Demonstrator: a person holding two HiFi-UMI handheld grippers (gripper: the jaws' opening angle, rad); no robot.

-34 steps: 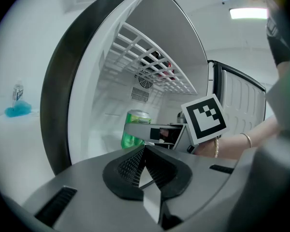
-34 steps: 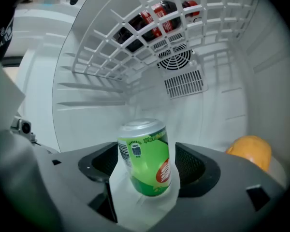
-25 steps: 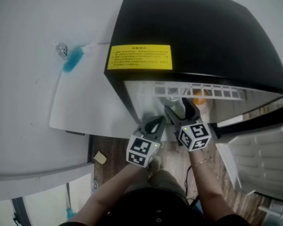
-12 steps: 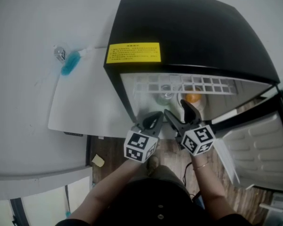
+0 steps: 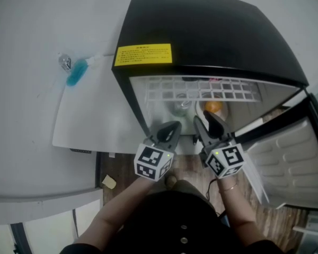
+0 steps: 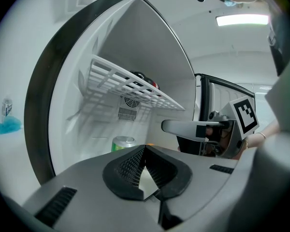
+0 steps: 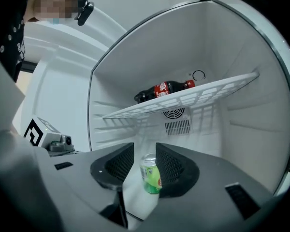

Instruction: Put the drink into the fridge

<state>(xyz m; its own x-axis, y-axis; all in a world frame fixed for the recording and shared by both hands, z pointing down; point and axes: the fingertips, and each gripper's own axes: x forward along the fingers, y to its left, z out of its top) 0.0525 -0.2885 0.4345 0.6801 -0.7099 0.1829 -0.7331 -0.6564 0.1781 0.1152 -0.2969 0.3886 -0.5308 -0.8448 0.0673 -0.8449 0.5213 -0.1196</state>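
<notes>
Right gripper (image 7: 144, 152) is half spread, its jaws just been closing, pinching nothing. The green drink can (image 7: 151, 174) stands upright ahead of it on the fridge (image 5: 212, 30) floor, lined up with the gap but beyond the tips, untouched. Above the jaws, a cola bottle (image 7: 164, 89) lies on the wire shelf (image 7: 183, 100). Left gripper (image 6: 144, 149) is pressed together, empty, just beside the right one.

The right gripper (image 7: 140, 164) faces into the open fridge (image 7: 246, 129), its jaws part-way apart, having just been closing. Framed in the gap, a green can (image 7: 151, 174) stands upright on the fridge floor, apparently beyond the pads. A cola bottle (image 7: 165, 89) lies on the white wire shelf (image 7: 203, 94) above.
</notes>
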